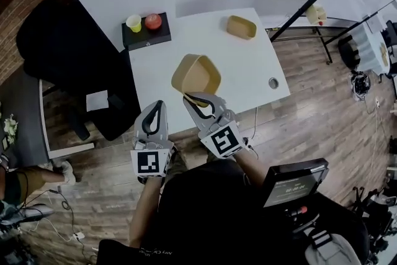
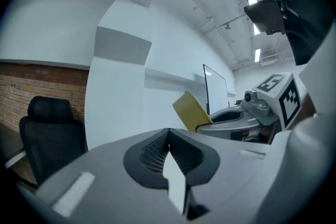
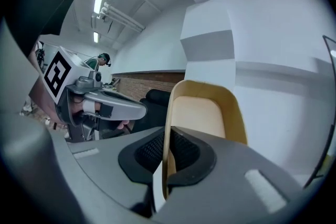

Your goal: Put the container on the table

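Observation:
A tan, rounded container [image 1: 196, 74] hangs tilted over the near part of the white table [image 1: 248, 65]. My right gripper [image 1: 193, 98] is shut on its near rim. In the right gripper view the rim [image 3: 167, 128] runs down between the dark pads and the container's inside [image 3: 202, 113] fills the middle. My left gripper [image 1: 159, 105] is beside it on the left, near the table's front edge, shut with nothing in it. Its pads [image 2: 157, 152] meet in the left gripper view, where the container [image 2: 191, 111] and right gripper [image 2: 247, 115] show to the right.
A second tan container [image 1: 241, 26] sits at the table's far side. A black box [image 1: 146, 35] at the far left corner carries a yellow cup [image 1: 133, 23] and a red apple [image 1: 153, 21]. A black chair [image 1: 68, 46] stands left of the table. A cable hole [image 1: 273, 82] is near the right edge.

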Demonstrator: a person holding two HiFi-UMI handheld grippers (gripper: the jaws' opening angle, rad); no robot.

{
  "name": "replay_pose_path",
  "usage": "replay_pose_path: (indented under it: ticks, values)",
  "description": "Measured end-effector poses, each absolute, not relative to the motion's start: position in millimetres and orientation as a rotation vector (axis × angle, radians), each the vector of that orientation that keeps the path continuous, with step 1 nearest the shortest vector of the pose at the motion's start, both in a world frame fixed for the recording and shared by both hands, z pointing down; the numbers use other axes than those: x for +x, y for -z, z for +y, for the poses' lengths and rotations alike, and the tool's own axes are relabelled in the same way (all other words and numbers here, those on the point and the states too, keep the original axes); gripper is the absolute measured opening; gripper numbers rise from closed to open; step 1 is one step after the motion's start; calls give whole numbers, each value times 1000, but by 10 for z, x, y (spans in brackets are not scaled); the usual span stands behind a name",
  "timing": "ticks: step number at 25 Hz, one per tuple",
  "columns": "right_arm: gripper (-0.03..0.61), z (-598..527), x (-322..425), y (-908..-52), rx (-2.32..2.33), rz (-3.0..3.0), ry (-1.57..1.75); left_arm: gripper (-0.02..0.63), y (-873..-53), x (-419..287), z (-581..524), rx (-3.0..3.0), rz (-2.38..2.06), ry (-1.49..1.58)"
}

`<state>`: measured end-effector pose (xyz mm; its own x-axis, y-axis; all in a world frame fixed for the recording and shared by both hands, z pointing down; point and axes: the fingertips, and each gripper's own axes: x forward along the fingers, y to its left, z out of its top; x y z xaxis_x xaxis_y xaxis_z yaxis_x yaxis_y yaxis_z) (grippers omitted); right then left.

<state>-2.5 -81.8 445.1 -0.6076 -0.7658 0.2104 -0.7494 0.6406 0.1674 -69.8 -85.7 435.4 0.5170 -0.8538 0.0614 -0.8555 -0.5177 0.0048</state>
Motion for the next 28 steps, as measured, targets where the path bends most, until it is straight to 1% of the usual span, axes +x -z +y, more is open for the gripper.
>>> replay_pose_path:
  ticks: [5, 12, 18, 21, 28]
  values:
    - [23, -1039, -18, -4470, 1079, -2606, 239, 2, -4328, -676, -1005, 2661, -1621, -40]
    - [23, -1141, 81, -4413, 991, -2594, 336, 2, -4299, -515, -1049, 2647, -1649, -32]
    - [23, -1207, 12, -4448, 961, -2584, 404, 2, -4366, -584, -1136, 2643, -1633, -125]
    - [23, -1216, -30, -4493, 945, -2565, 413, 2, -4354, -641, -1175, 2652, -1656, -75]
    - [23, -1208, -178, -4733, 811, -2487, 515, 2, -4417, -755, -1211, 2637, -1680, -79]
